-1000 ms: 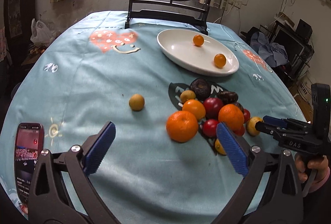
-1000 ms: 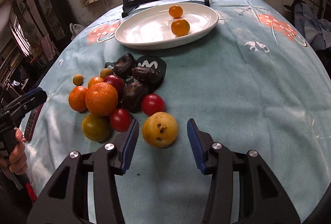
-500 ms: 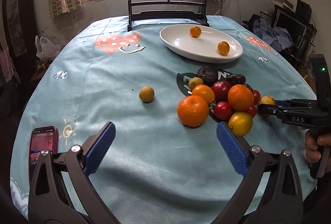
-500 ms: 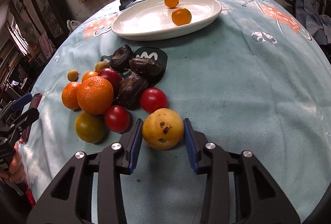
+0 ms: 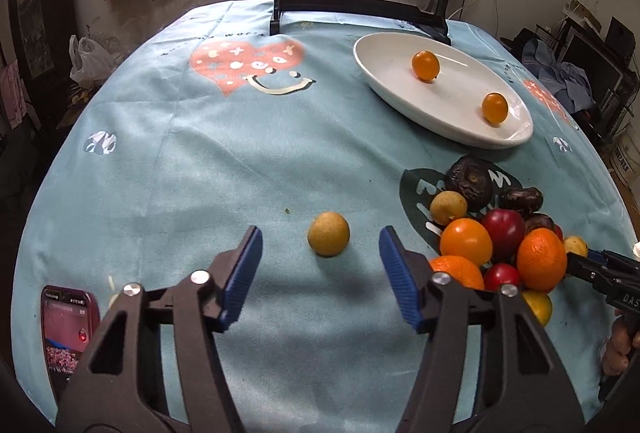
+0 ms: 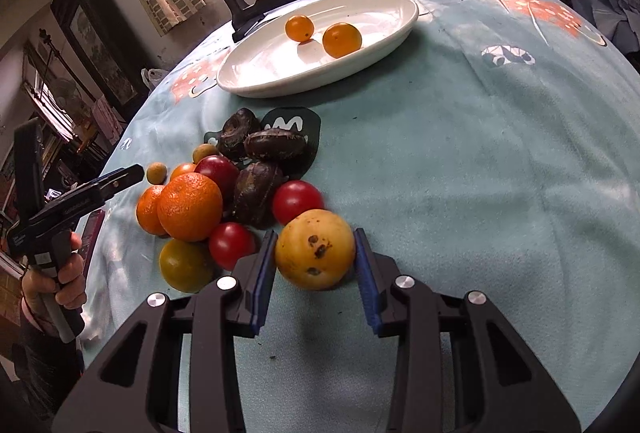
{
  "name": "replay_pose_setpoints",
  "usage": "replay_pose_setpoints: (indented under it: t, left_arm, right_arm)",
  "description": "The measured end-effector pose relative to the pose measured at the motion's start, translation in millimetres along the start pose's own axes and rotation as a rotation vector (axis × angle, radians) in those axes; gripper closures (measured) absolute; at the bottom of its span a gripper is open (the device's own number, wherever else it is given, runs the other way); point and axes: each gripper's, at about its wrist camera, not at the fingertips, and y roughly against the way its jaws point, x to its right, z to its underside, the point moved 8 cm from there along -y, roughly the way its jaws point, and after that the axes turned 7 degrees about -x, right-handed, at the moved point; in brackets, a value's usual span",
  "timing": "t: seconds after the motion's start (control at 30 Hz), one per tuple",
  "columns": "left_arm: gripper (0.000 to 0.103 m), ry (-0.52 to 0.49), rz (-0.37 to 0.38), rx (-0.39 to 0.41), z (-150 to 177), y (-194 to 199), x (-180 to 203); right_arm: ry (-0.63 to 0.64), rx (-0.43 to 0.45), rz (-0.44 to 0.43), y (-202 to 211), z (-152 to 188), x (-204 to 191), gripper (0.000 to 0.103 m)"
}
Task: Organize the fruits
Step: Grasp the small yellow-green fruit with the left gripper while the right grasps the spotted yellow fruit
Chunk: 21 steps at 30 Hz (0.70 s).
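Observation:
My right gripper (image 6: 315, 253) is shut on a spotted yellow fruit (image 6: 315, 249) at the near edge of the fruit pile, with both pads touching its sides. My left gripper (image 5: 321, 247) is open, its pads on either side of a lone small tan fruit (image 5: 328, 233) on the cloth without touching it. The pile holds oranges (image 6: 189, 206), red tomatoes (image 6: 297, 201) and dark wrinkled fruits (image 6: 256, 193). A white oval plate (image 6: 256, 73) holds two small orange fruits (image 6: 341, 40); it also shows in the left wrist view (image 5: 400, 93).
A light blue cloth (image 5: 200, 173) covers the round table. A phone (image 5: 66, 333) lies at the near left edge. A black stand with a round painted screen (image 5: 360, 1) rises behind the plate.
My right gripper has closed onto the yellow fruit. My left gripper has moved forward and left until its open pads flank the lone tan fruit.

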Motion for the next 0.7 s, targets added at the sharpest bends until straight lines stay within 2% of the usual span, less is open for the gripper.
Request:
replay_pose_setpoints:
  t: [0.17,0.2,0.4,0.53,0.7]
  left_arm:
    - [0.061,0.009,0.032,-0.062,3,-23,3]
    - [0.061,0.009,0.033,-0.069,4,-26,3]
    - [0.061,-0.002,0.02,-0.063,0,-29,7]
    - [0.076,-0.022,-0.012,-0.056,1,-29,8]
    - [0.077,-0.017,-0.001,-0.044,3,-25,10]
  right_arm:
    - [-0.009,-0.003,-0.013,-1,0,1,0.065]
    - [-0.009,-0.003,-0.014,-1,0,1,0.065]
    - [-0.012,-0.003,-0.019,-1,0,1,0.065]
    - [-0.011,-0.003,-0.019,-1,1,1,0.065]
    - [-0.012,0.002,-0.02,0,0,2,0.065]
